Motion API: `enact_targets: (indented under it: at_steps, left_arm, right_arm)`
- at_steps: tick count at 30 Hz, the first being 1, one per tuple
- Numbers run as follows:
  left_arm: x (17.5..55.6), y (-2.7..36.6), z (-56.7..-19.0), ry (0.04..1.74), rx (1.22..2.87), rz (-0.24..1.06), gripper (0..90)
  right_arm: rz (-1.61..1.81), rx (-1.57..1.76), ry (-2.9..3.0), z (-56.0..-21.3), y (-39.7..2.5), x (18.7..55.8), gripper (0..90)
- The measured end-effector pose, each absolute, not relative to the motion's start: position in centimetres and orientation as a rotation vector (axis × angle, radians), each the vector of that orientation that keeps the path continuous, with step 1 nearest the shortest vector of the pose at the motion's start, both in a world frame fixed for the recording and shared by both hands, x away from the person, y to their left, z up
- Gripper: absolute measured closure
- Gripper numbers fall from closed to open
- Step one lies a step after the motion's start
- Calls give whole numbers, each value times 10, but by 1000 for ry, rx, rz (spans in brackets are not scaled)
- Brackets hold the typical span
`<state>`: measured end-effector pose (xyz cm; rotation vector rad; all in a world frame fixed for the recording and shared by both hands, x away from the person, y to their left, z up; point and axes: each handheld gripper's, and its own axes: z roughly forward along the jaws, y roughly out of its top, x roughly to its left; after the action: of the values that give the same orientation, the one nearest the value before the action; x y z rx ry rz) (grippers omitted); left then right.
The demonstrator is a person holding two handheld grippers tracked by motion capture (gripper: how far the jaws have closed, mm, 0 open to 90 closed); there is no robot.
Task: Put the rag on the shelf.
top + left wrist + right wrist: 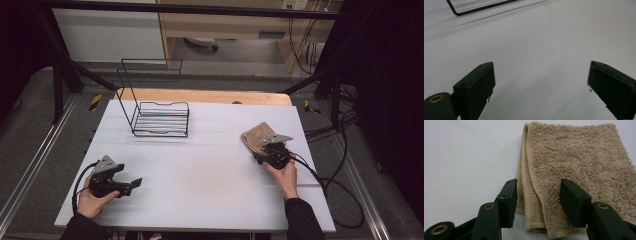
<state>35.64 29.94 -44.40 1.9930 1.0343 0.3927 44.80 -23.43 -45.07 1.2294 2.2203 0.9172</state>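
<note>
Beige towel (579, 170) lies folded between the half-open right claw (537, 195); its near corner is straddled, not pinched. Next: close on it. Left claw (541, 87) gapes wide, idle.

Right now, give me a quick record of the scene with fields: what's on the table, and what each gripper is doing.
surface: white table
towel: folded tan towel, lying flat on the table's right side
rack: black wire rack, far left part of the table, nothing in it
right gripper: right gripper, jaws apart, straddling the towel's near corner at its folded edge, not yet closed on it
left gripper: left gripper, jaws wide apart over bare table, holding nothing
</note>
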Motion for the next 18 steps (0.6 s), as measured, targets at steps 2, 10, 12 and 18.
enact_targets:
  at_steps: [2, 10, 12, 18]
  left_arm:
    - [356, 300, -444, 1036, 1992, 391, 74]
    - [356, 300, -444, 1032, 1996, 389, 75]
    - [356, 299, -444, 1034, 1993, 388, 75]
    - [356, 299, -444, 1029, 1995, 389, 77]
  right_arm:
    - [910, 1228, 2219, -450, -235, 449, 528]
    - [882, 1195, 2240, -450, -235, 446, 545]
    - [868, 1178, 2236, -451, -234, 445, 544]
    - [850, 1183, 2233, -451, -234, 446, 640]
